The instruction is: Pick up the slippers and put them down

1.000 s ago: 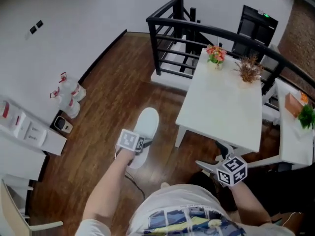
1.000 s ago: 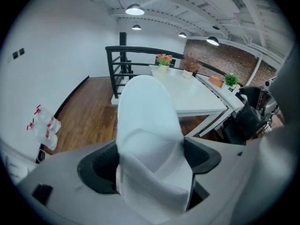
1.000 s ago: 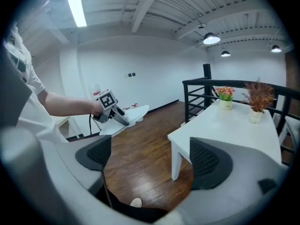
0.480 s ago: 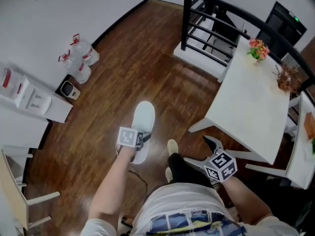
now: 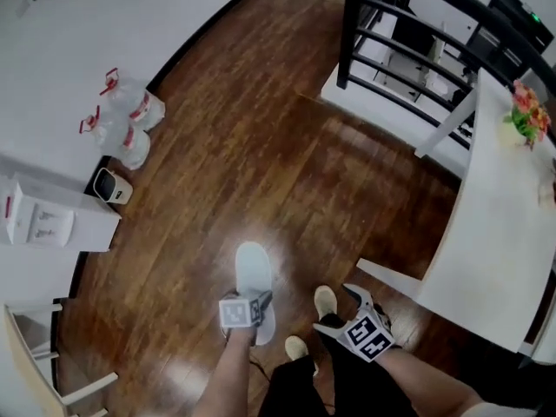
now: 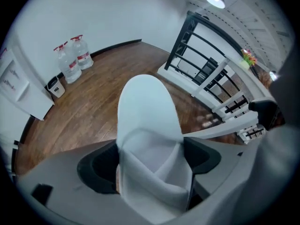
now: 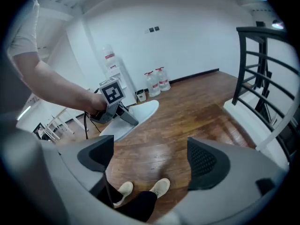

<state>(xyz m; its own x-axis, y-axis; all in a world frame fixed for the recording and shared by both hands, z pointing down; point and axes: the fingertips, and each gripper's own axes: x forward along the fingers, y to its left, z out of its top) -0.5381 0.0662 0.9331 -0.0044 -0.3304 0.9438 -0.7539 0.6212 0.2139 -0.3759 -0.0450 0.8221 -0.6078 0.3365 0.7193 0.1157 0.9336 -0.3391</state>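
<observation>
A white slipper (image 5: 253,272) hangs toe-forward just above the brown wood floor, near the person's feet. My left gripper (image 5: 257,302) is shut on its strap end; in the left gripper view the slipper (image 6: 147,121) fills the space between the jaws of that gripper (image 6: 150,165). To its right, my right gripper (image 5: 337,309) stands wide with its jaws closing and nothing between them. The right gripper view shows only floor and the person's shoes between its own jaws (image 7: 150,158), with the slipper (image 7: 138,115) and the left gripper (image 7: 112,108) beyond. I see no second slipper.
The person's beige shoes (image 5: 324,301) stand between the two grippers. A white table (image 5: 512,224) is at the right, with its leg close to the right gripper. A black railing (image 5: 408,37) stands behind. Water bottles (image 5: 122,124) and a small bin (image 5: 109,187) line the left wall.
Both grippers have dropped toward the floor, and the left one has carried the slipper down with it. The view has tilted down over the floor and the person's feet.
</observation>
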